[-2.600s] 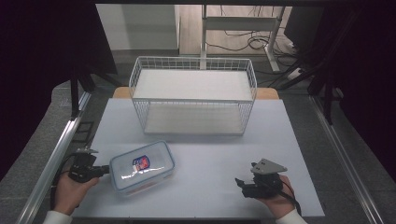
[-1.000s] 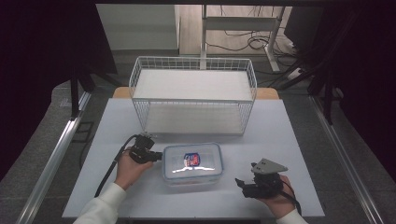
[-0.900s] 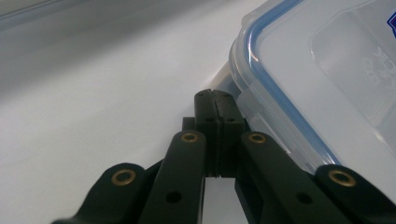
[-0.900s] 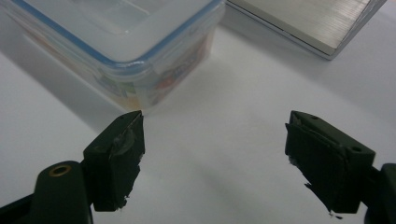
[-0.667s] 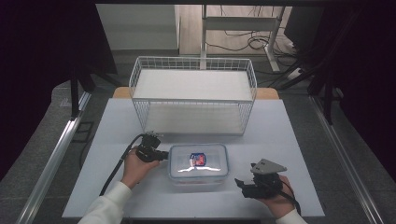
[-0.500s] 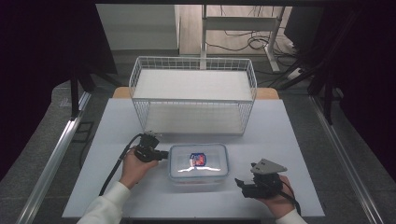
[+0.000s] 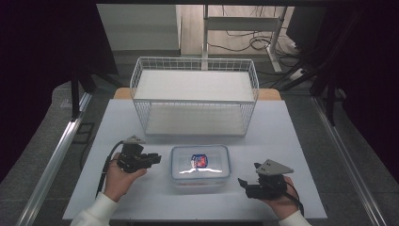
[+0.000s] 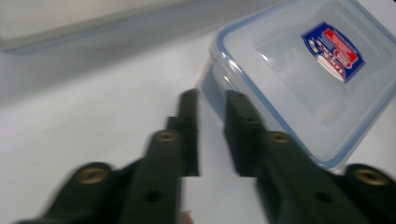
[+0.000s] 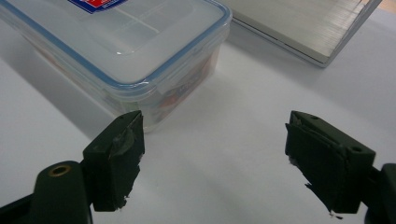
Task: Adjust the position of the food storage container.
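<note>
So there's a clear plastic box (image 7: 200, 164) with a blue-rimmed snap lid sitting on the white table (image 7: 291, 141), lid on, red and blue sticker on top. You can make out something reddish through the side wall in the right gripper view, but I can't tell what it is. Behind it stands a white wire basket (image 7: 195, 96) with a flat white board as its floor, nothing else in it that I can see.

The box lies between the two tools. The left gripper (image 7: 155, 158) is just beside the box's left end, not touching; its jaws have just been opening and now stand a narrow gap apart with nothing between them. In the left gripper view the tips (image 8: 212, 100) point at the box's corner (image 8: 299, 70), just short of it.

The right gripper (image 7: 244, 182) rests near the box's front right corner, jaws spread wide and holding nothing. In its own view (image 9: 212, 140) the box corner (image 9: 135, 42) sits just beyond the left jaw.
</note>
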The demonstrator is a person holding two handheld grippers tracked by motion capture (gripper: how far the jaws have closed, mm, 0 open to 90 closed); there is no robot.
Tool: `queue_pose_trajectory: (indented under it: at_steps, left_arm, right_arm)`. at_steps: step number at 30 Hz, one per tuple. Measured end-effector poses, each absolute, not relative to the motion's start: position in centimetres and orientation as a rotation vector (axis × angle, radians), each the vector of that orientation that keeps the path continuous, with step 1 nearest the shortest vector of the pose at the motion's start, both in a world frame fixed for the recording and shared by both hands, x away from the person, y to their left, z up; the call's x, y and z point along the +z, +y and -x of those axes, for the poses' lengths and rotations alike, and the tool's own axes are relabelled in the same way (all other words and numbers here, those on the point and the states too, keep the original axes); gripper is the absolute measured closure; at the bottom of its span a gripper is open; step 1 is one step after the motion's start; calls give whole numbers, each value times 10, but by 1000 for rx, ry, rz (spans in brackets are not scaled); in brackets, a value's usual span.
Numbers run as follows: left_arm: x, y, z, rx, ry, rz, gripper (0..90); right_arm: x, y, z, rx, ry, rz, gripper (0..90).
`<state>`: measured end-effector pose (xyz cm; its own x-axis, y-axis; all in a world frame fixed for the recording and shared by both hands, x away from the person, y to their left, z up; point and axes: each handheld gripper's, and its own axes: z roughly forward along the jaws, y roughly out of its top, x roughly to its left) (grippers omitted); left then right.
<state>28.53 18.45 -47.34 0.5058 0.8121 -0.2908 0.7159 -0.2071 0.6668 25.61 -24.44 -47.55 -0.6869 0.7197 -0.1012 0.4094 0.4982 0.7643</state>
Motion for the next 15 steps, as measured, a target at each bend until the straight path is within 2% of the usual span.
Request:
queue_pose_trajectory:
  at_steps: [2, 6, 8, 12, 15]
  left_arm:
    - [-472, 186, -282, 167, 1258, -1959, 636]
    - [-471, 186, -280, 121, 1245, -1956, 395]
    - [-470, 187, -280, 114, 1243, -1945, 320]
    - [-467, 189, -280, 83, 1253, -1904, 251]
    - [-467, 189, -279, 83, 1259, -1907, 238]
  right_arm:
    - [-476, -245, -256, 1047, 2337, -942, 201]
    - [-477, -244, -256, 1066, 2346, -935, 200]
    - [-476, -244, -256, 1079, 2341, -941, 198]
    - [-476, -246, -257, 1097, 2344, -962, 198]
    - [-476, -247, -258, 1101, 2352, -968, 197]
